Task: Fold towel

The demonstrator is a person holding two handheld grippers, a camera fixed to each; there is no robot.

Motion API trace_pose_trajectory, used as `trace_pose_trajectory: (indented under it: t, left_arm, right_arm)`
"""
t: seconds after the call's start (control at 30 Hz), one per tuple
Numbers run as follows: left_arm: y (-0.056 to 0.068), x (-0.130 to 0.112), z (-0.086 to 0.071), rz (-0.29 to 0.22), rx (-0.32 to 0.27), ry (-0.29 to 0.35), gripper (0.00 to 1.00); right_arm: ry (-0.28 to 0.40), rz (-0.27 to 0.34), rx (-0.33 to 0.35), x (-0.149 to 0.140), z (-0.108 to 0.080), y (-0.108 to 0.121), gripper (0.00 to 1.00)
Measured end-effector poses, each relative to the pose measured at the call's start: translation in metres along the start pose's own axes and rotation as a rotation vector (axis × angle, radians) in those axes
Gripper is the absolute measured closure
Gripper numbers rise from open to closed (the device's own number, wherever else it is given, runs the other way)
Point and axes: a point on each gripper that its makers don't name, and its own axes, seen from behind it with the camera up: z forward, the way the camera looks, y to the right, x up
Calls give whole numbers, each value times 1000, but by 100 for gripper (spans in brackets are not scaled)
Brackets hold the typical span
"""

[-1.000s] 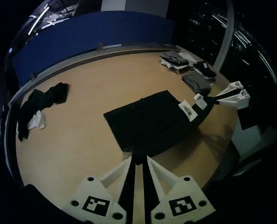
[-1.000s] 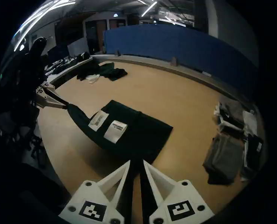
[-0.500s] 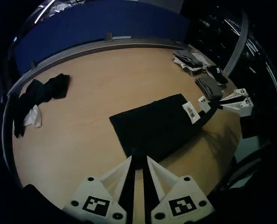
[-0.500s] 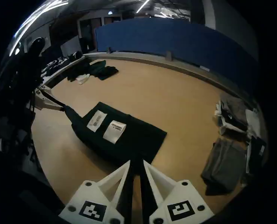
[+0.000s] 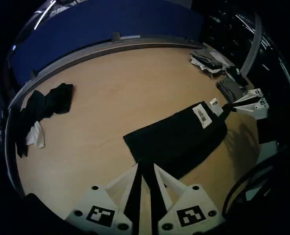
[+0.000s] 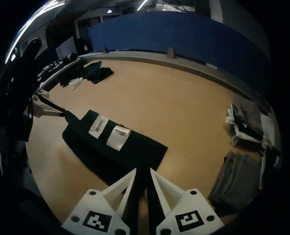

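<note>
— While both pairs of white fingers look pinched, what do they have hold of?

— The left gripper (image 5: 145, 166) is drawn nearly closed on one corner of the dark rectangular cloth towel (image 5: 176, 135). The right gripper (image 6: 143, 170) is clamped the same way on the neighbouring corner, so one edge runs taut between them.

— And where is the towel?

— Near the front of the light wooden tabletop (image 5: 117, 90). The held edge is raised and a shadow shows beneath it, while the far part lies on the wood. Two white sewn-in labels (image 6: 118, 138) face up close to the left gripper's corner.

— What lies farther out?

— Stacks of grey folded cloths (image 6: 238, 180) sit well apart at the right gripper's side. A loose heap of dark clothes with a white piece in it (image 5: 47, 103) lies at the opposite end. Behind the table stands a blue partition wall (image 5: 86, 27).
</note>
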Motion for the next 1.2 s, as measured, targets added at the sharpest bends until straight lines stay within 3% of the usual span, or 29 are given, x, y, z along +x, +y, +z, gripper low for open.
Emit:
trace_pose_trajectory:
  t: [0.5,0.63,0.83,1.03,1.2]
  left_arm:
    - [-11,-3,28,-7,18,-32,87]
    - [-13,-4,33,-7,26,-34,82]
    - [-21,-2,39,-2,52,-25,76]
    - [-28,-4,39,-27,64,-24,71]
    - [-32,-7,40,-45,69,-24,68]
  right_arm:
    - [-38,11,-10,-3,29,10,90]
    - [-44,7,-24,-5,34,13,88]
    - [-58,5,-44,-10,40,16,79]
    - [-58,9,-63,-12,41,23,60]
    - [-59,3,-85,-14,41,29,54]
